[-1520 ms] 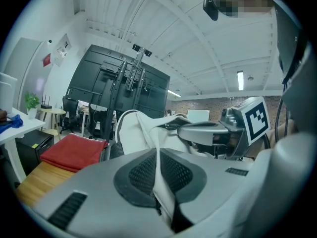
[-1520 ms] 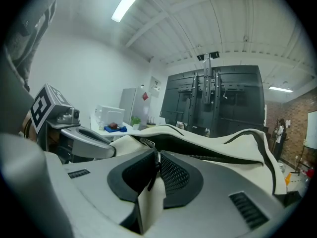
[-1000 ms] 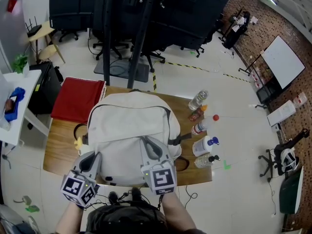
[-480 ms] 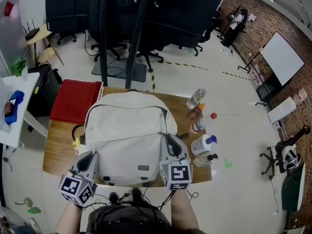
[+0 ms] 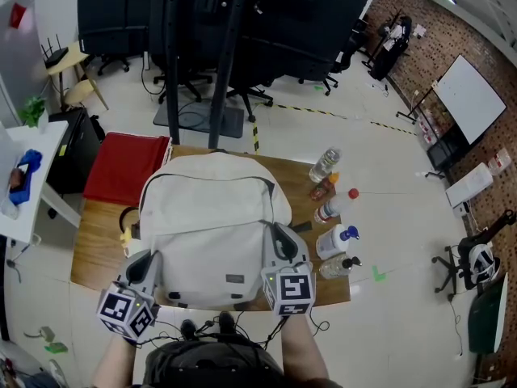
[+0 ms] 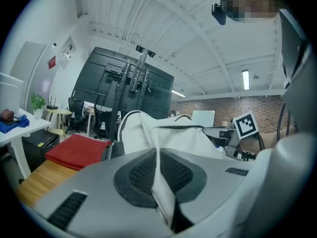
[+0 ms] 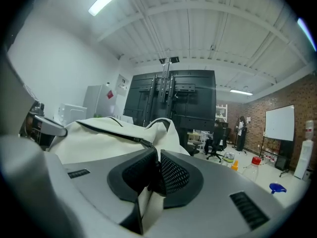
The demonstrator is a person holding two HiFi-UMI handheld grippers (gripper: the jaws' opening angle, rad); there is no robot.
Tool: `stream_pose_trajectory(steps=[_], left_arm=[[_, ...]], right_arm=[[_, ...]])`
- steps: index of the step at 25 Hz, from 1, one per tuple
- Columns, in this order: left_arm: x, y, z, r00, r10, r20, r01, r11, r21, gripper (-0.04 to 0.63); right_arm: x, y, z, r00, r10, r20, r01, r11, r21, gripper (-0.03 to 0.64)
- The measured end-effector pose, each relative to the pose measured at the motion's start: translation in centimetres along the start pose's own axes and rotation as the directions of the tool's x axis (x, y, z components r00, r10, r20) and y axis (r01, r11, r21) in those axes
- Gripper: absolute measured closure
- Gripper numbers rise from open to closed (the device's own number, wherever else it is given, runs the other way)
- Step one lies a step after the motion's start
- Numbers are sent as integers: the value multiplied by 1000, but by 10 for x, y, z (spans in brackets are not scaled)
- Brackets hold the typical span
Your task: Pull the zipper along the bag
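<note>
The bag [image 5: 214, 225], a pale grey backpack, lies flat on the wooden table [image 5: 97, 241] with its top end away from the person and its near edge at the table's front. Its dark zipper [image 7: 119, 135] runs along the side of the bag toward the right gripper [image 7: 158, 165]. That gripper sits at the bag's near right side [image 5: 276, 233], and its jaws are clenched on a pale tab at the end of the zipper line, with the strip hanging down between the pads. The left gripper [image 6: 158, 170] is at the bag's near left corner [image 5: 145, 259]. Its jaws are pressed tightly together on a fold of the pale bag fabric, which rises from between the pads.

Just beside the bag on the right, 5 bottles [image 5: 327, 165] stand or lie in a loose row along the table's right edge. Among them are 1 with a red cap [image 5: 334, 207] and a white spray bottle [image 5: 335, 239] with a blue nozzle. Left of the bag, a black strap loop [image 5: 128, 215] and a small yellow item [image 5: 127, 234] lie on the wood. A red cloth [image 5: 125, 166] sits at the table's far left corner. Beyond the table stand black office chairs [image 5: 242, 95] and a dark rig.
</note>
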State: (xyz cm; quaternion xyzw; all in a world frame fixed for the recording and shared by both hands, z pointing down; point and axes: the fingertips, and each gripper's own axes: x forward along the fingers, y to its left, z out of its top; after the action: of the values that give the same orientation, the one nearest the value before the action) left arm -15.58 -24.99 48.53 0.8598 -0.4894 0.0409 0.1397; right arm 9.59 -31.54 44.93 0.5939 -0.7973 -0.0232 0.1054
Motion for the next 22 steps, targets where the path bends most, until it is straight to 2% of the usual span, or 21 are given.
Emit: stream_pose_trajectory(steps=[3,14,19,22], left_arm=[[-2,0,0,1000,11,6,-11,1000,16,558],[-1,0,-2,998,60,2,-60,996,73,527],[-2,-4,-5,997,71,-6,-70,993,94,476],[-1,-8,-6,998,60,-17,-58,993,104,415]], right_arm=[[-1,6,2,1000,23,8,-23,999,-28,552],[1,7,-4,998,58,12,-58,998,14,554],[-2,9,-4,997,70,23,-71,996,57,549],[-4,10,-2,997,73,32,-75,994,82,535]])
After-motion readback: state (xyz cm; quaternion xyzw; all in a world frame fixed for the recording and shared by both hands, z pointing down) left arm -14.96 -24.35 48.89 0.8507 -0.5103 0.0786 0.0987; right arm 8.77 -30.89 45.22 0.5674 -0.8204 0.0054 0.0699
